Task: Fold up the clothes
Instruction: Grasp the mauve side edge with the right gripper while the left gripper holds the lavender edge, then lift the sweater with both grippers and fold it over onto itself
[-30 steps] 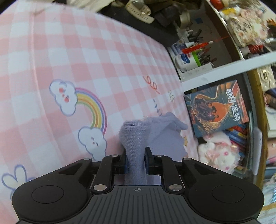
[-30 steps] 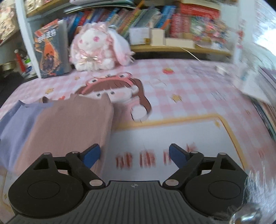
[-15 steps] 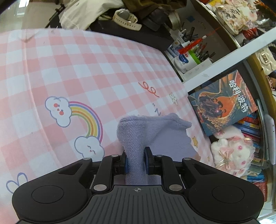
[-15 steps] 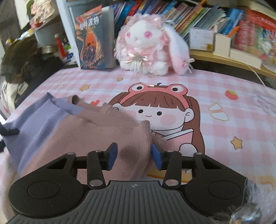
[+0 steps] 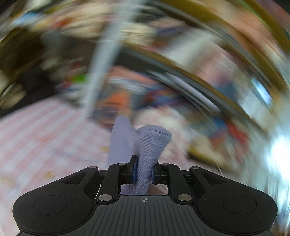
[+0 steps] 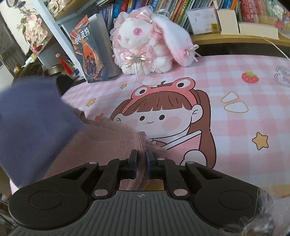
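Left gripper (image 5: 144,172): jaws clamped on a ribbed lavender fold of the garment (image 5: 146,154), which stands up between them and runs away from the jaws; background blurred.

Right gripper (image 6: 141,164): jaws closed on the mauve-pink hem of the same garment (image 6: 101,145). Cloth spreads left of the jaws, its lavender part (image 6: 30,116) raised at far left; long axis runs roughly left to right.

Beyond the jaws: pink checked mat (image 6: 235,127) with cartoon girl print (image 6: 163,116).

Farther: plush rabbit (image 6: 150,41), upright book (image 6: 88,52), bookshelf (image 6: 226,16).

Left wrist view heavily motion-blurred, right wrist view sharp, daylit, fisheye-curved edges
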`<act>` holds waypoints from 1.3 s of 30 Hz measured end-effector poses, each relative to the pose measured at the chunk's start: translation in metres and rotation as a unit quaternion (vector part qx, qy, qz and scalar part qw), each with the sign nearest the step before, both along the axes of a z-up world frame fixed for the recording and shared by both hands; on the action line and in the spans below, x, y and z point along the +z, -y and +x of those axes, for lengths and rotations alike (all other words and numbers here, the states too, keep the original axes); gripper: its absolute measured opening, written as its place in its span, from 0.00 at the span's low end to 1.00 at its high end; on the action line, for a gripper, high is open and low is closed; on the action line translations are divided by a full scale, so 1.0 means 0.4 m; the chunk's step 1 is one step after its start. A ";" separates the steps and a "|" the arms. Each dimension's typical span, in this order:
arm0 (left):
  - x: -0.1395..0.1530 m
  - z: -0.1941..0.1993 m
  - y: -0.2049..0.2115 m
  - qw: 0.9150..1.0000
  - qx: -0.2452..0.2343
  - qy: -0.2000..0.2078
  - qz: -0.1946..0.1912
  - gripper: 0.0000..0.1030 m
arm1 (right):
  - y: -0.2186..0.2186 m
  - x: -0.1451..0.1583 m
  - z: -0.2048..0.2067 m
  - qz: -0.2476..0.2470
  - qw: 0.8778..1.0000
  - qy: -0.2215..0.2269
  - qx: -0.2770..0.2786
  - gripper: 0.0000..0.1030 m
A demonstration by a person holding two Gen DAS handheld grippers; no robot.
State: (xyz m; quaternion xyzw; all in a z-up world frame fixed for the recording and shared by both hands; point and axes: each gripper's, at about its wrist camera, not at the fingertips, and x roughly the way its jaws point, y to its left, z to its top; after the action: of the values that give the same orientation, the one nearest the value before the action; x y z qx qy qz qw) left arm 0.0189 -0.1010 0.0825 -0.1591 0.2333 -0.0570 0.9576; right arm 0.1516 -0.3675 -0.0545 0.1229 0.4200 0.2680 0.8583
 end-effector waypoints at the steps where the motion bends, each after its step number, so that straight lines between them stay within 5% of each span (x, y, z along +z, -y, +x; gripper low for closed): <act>1: 0.009 -0.001 0.066 0.998 -0.041 -0.002 0.041 0.14 | 0.006 -0.002 0.001 0.006 1.000 -0.003 0.000 0.09; 3: -0.025 0.009 0.187 0.987 -0.100 -0.040 0.120 0.20 | 0.017 -0.008 0.004 0.020 1.000 -0.009 0.001 0.09; 7: -0.175 0.024 0.383 0.937 -0.164 -0.130 0.279 0.31 | 0.035 -0.018 0.016 0.043 0.999 -0.027 0.004 0.09; 10: -0.215 0.014 0.414 0.926 -0.166 -0.130 0.313 0.37 | 0.046 -0.021 0.025 0.058 0.997 -0.041 0.003 0.09; 14: -0.210 0.005 0.391 0.936 -0.162 -0.134 0.283 0.43 | 0.071 -0.020 0.032 0.077 0.995 -0.059 -0.016 0.09; 20: -0.137 -0.041 0.337 0.964 -0.160 -0.123 0.173 0.50 | 0.151 0.020 0.023 0.138 0.986 -0.076 -0.061 0.12; 22: -0.102 -0.056 0.304 0.975 -0.151 -0.102 0.126 0.50 | 0.154 0.022 0.017 0.160 0.981 -0.102 -0.044 0.29; 26: -0.058 -0.072 0.216 0.993 -0.095 -0.061 0.047 0.50 | 0.129 0.017 0.004 0.201 0.969 -0.143 -0.017 0.34; 29: -0.100 -0.040 0.204 0.990 -0.053 -0.095 0.094 0.45 | 0.094 0.018 0.013 0.200 0.968 -0.151 -0.004 0.36; 34: -0.249 -0.019 0.273 0.968 -0.090 -0.162 0.170 0.41 | 0.032 0.001 0.051 0.171 0.973 -0.158 -0.007 0.36; 36: -0.259 -0.030 0.275 0.971 -0.081 -0.154 0.166 0.41 | 0.021 0.026 0.044 0.182 0.975 -0.129 0.009 0.31; 39: -0.260 -0.035 0.268 0.971 -0.084 -0.156 0.161 0.43 | 0.049 0.102 -0.010 0.239 0.969 -0.018 0.055 0.31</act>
State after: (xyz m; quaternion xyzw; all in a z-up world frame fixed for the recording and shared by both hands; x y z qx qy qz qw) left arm 0.0048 -0.2084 -0.0214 0.0101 0.3985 -0.0738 0.9141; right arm 0.1476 -0.3870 -0.0137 0.3061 0.3656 0.4048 0.7803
